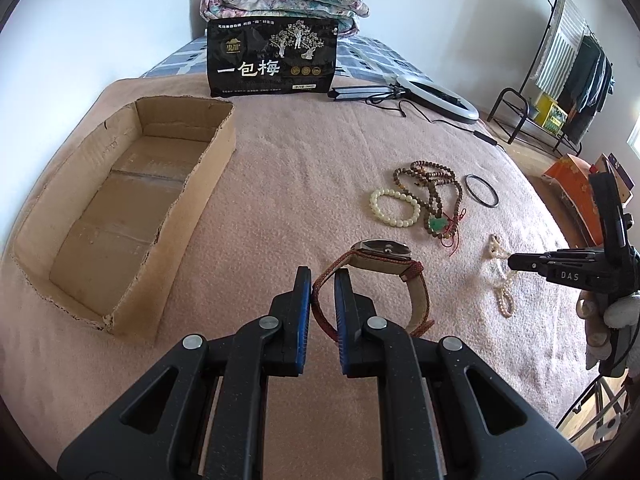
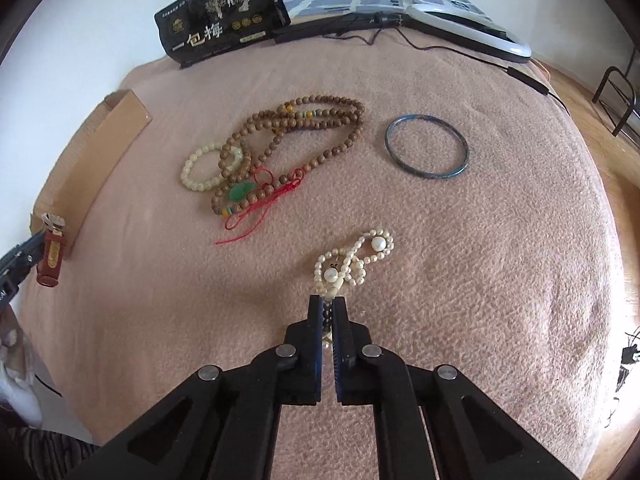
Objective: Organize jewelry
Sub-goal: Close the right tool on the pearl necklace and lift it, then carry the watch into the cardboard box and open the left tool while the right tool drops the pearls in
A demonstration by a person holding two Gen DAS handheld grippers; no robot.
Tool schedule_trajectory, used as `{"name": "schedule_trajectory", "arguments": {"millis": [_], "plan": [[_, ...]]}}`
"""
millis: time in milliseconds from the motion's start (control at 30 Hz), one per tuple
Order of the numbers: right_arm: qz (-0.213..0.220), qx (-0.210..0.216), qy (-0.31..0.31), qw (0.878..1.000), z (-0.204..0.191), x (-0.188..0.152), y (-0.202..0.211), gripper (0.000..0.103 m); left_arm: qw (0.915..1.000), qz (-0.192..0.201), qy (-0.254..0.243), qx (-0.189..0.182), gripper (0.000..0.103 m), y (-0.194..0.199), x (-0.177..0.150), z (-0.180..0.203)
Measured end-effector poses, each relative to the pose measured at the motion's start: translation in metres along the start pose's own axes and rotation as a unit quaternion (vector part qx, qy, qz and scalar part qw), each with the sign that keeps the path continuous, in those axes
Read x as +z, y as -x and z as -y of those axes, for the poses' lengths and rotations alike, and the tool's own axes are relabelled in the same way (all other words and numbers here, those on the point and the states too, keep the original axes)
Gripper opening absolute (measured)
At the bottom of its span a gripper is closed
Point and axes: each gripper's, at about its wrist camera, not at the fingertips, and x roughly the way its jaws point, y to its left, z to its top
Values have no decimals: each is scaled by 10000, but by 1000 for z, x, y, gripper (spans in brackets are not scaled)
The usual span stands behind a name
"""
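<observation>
my right tongs (image 2: 328, 300) pinching pearl necklace (image 2: 356, 258), near end hidden between pads, left tongs (image 1: 322, 276) clamping watch (image 1: 380, 254) strap beside cardboard box (image 1: 120, 208)

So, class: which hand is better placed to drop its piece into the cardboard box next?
Left. The left gripper already pinches the watch strap, with the cardboard box right beside it; the right gripper, shut on the pearl necklace, sits farther off.
</observation>
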Motion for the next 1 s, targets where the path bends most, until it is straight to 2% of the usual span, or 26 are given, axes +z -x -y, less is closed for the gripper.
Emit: {"name": "schedule_trajectory", "arguments": {"millis": [133,467,767,1000], "plan": [[320,174,-201,9991,2,4,28,1,9999,101,32,11,10,12,3,-4],[989,145,-98,9949,-13,20,101,1,9995,310,51,44,10,42,9,-11],[1355,121,310,9902,-52,28,142,1,9985,494,67,212,10,70,12,-28],[1509,318,657,9859,-97,45,152,1,9971,577,243,434,10,87,15,-61]]}}
